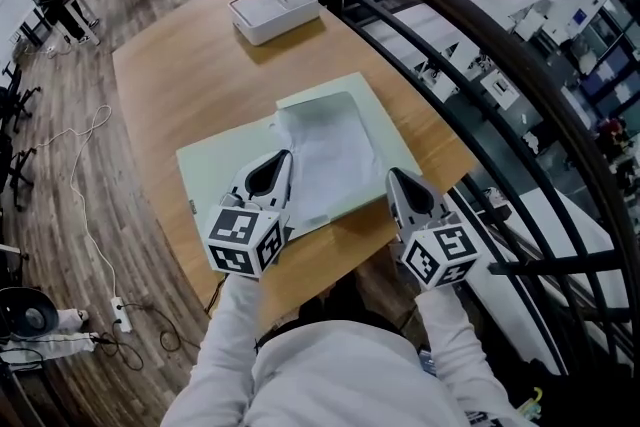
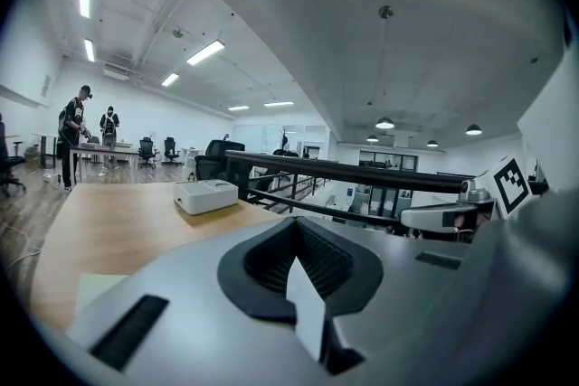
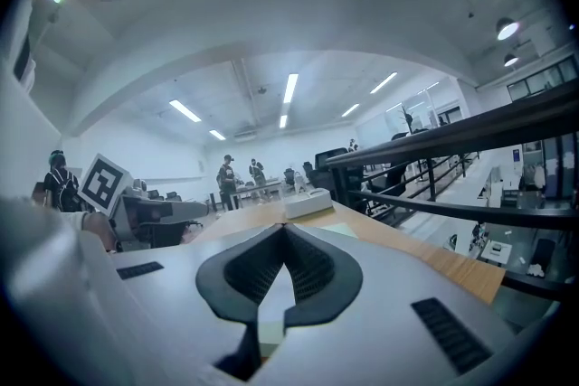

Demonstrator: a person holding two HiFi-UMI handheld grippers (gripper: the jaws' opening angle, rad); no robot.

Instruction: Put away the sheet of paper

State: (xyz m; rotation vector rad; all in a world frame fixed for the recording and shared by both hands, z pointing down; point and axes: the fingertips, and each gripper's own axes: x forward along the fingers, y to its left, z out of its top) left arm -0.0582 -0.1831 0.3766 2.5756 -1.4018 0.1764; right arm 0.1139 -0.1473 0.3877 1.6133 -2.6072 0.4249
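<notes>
Our left gripper [image 1: 283, 157] is pinched shut on the near edge of the sheet of paper [image 1: 335, 155], which lies on the green folder [image 1: 215, 165] by the table's [image 1: 180, 75] near edge. Our right gripper [image 1: 394, 174] pinches the folder. We should lift slowly so nothing tears.

The left gripper [image 1: 281, 163] and right gripper [image 1: 394, 177] are grey with black pads [image 1: 265, 177] and black-and-white marker cubes [image 1: 245, 243]; sleeves [image 1: 225, 340] are white.
</notes>
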